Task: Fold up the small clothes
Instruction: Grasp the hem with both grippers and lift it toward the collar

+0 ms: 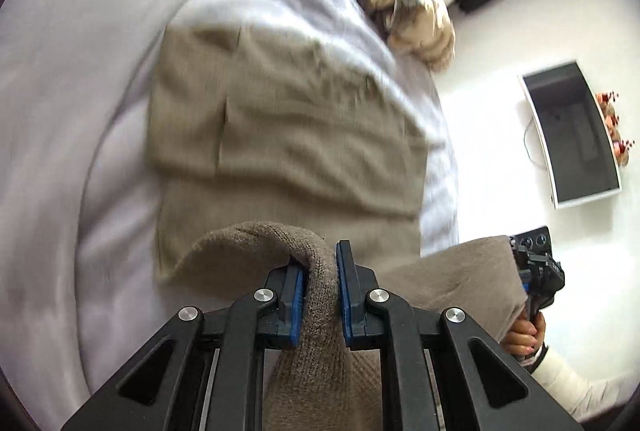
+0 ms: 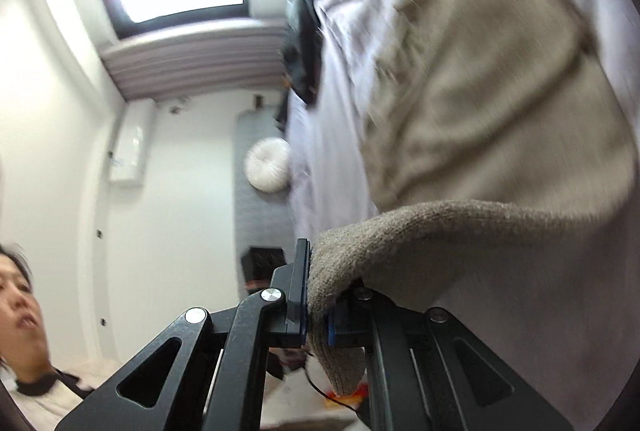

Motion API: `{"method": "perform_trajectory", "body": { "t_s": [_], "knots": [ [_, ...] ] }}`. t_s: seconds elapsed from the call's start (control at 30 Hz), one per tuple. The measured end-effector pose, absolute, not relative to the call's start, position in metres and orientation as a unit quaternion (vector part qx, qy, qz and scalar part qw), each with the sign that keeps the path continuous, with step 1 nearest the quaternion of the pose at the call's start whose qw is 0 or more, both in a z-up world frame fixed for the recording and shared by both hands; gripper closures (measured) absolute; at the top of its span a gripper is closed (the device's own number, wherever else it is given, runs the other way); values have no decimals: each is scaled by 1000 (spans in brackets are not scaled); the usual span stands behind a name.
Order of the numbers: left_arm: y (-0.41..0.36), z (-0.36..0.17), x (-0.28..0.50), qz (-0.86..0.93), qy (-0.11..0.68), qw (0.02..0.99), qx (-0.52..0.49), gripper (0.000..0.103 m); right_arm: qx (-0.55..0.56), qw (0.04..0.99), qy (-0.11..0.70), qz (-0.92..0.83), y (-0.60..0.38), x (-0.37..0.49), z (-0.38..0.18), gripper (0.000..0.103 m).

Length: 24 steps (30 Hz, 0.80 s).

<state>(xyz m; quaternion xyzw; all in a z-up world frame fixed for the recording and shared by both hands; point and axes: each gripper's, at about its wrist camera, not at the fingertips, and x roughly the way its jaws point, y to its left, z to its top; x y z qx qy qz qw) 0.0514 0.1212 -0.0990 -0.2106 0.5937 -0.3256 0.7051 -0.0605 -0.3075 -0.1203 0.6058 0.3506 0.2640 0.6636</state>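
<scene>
A taupe knit garment (image 1: 280,135) lies spread on a bed covered with a pale lavender sheet (image 1: 60,111). The left gripper (image 1: 322,283) is clamped on a bunched fold of the garment's near edge, lifted off the sheet. The right gripper (image 2: 318,295) pinches another part of that edge, jaws closed on the knit. Beyond the garment, at the far end of the sheet, sits a pile of cream and brown clothes (image 1: 400,3). A person's hand (image 1: 522,337) holds the right gripper beside the garment.
</scene>
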Motion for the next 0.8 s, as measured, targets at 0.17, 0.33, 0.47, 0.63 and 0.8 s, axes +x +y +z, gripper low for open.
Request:
{"method": "perform_trajectory", "body": {
  "t_s": [0.17,0.33,0.47,0.63,0.8],
  "knots": [
    [104,-106,111,-295,563,736,-233,87,606,681,328,249,-336,-4,-121,96],
    [78,-132,151,-259,568,756,-200,87,642,673,319,182,-368,39,-156,96],
    [60,-164,171,-214,592,762,-150,86,664,661,324,133,-379,53,-192,96],
    [67,-178,176,-198,604,753,-170,86,711,626,302,108,-389,60,-221,91],
    [70,-144,163,-225,581,770,-141,86,684,647,314,124,-394,63,-198,61]
  ]
}}
